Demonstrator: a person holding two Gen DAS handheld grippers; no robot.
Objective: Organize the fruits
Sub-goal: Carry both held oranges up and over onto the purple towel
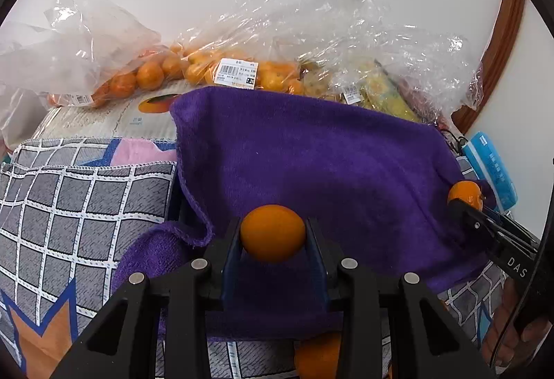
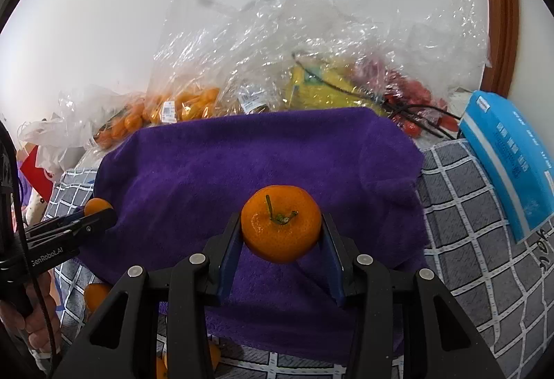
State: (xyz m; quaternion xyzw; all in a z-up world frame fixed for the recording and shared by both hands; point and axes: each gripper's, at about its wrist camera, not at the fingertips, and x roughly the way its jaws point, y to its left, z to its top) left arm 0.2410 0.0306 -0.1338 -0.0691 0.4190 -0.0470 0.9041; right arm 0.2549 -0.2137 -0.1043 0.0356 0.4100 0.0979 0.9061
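Left wrist view: a smooth orange mandarin (image 1: 273, 233) is clamped between the blue-padded fingers of the left gripper (image 1: 273, 242), held above the near part of a purple towel (image 1: 311, 154). The towel is spread over a grey checked cloth (image 1: 79, 206). At the towel's right edge, the right gripper (image 1: 465, 197) is seen from the side, closed on a second mandarin (image 1: 464, 192). Another loose mandarin (image 1: 316, 358) is partly hidden below the left gripper, at the towel's near edge.

Along the far edge of the towel, clear plastic bags (image 1: 311, 33) are piled against a white wall. Small oranges (image 1: 149, 74) and a barcode label (image 1: 235, 72) are seen through the bags at the far left, and yellow fruit (image 1: 384, 91) is seen toward the far right. A blue packet (image 1: 491, 168) lies beyond the towel's right edge.

Right wrist view: the stemmed mandarin (image 2: 281, 223) is gripped by both fingers of the right gripper (image 2: 281, 233), with its green stem turned toward the camera, over the middle of the towel (image 2: 242, 164). At the towel's left edge the left gripper (image 2: 98, 209) is seen holding its mandarin (image 2: 97, 205). Red fruit (image 2: 415, 95) is visible in the bags at the far right corner, and the blue packet (image 2: 509, 154) rests on the checked cloth (image 2: 467, 223) to the right.
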